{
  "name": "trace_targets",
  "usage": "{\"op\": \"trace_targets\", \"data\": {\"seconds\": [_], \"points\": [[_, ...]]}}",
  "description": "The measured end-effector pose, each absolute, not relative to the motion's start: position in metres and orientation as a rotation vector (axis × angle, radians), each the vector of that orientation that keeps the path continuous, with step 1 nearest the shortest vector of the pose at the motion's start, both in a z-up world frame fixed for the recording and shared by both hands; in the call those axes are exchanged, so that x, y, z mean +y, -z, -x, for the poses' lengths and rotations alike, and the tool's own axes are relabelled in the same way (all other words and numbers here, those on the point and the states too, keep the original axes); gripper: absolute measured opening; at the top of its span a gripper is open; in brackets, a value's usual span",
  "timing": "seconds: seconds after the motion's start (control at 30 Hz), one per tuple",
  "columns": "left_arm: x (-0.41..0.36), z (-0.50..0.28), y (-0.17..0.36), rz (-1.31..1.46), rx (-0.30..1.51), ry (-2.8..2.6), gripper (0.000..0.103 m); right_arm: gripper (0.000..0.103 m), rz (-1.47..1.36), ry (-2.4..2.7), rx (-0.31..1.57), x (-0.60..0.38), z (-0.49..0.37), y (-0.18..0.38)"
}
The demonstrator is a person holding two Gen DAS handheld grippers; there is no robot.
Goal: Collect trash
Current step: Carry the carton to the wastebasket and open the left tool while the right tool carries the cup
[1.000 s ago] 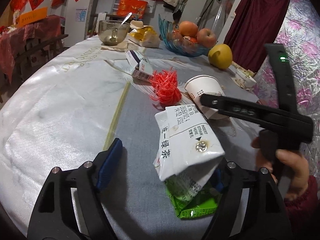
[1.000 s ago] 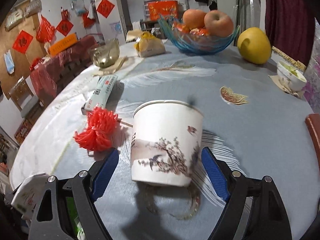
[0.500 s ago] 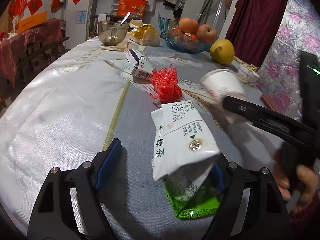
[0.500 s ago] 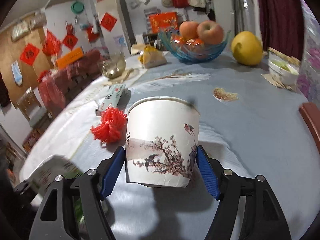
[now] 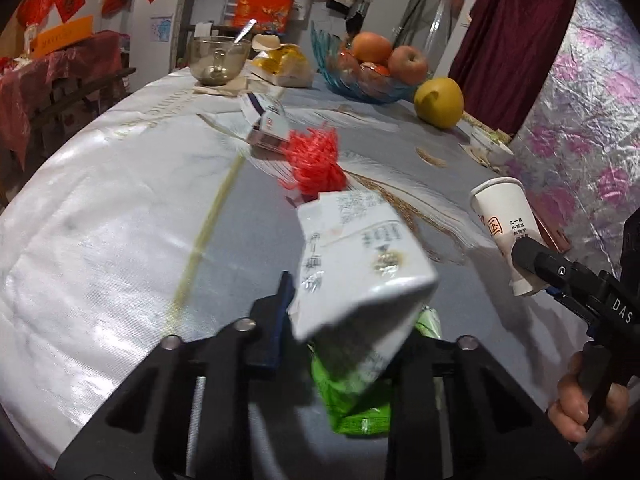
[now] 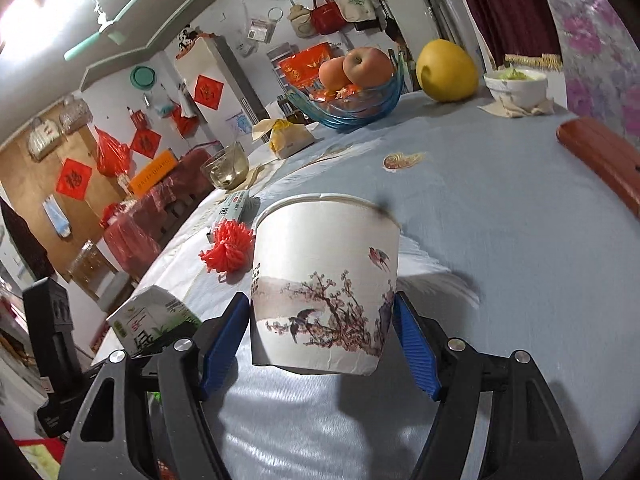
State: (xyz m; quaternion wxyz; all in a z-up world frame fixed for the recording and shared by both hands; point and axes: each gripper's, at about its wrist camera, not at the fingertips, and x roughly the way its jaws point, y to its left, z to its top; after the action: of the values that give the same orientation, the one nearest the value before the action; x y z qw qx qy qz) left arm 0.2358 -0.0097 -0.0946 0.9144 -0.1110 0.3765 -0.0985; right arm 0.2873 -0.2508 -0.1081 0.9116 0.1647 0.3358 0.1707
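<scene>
Tablecloth below, crushed carton between left gripper pads.

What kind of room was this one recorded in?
Most likely a home dining or living room: a cloth-covered table with a glass fruit bowl of apples, red paper festival decorations on the walls, and tote bags hung up.

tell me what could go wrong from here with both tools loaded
1. The left tool pinches only the lower end of the crushed carton, which leans over; it could slip out or drip leftover tea on the tablecloth.
2. The right tool squeezes the paper cup near its base; the thin wall may buckle and drop.
3. The red tassel and small box lie close ahead and could be knocked.
</scene>
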Motion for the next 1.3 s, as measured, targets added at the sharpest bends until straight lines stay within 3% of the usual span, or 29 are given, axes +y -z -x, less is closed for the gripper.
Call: {"op": "trace_targets", "data": {"seconds": [0.47, 1.0, 1.3], "points": [[0.014, -0.182, 0.055, 0.242, 0.679, 0.141, 0.024, 0.072, -0.352, -0.453, 0.593, -0.242, -0.248, 0.076], [0.110, -0.066, 0.030, 0.291, 0.556, -0.023, 0.025, 0.072, -0.232, -0.643, 0.547, -0.159, -0.158, 0.036], [0.185, 0.001, 0.043, 0.293, 0.561, -0.141, 0.025, 0.072, -0.142, -0.796, 0.590, -0.078, -0.109, 0.024]]}}
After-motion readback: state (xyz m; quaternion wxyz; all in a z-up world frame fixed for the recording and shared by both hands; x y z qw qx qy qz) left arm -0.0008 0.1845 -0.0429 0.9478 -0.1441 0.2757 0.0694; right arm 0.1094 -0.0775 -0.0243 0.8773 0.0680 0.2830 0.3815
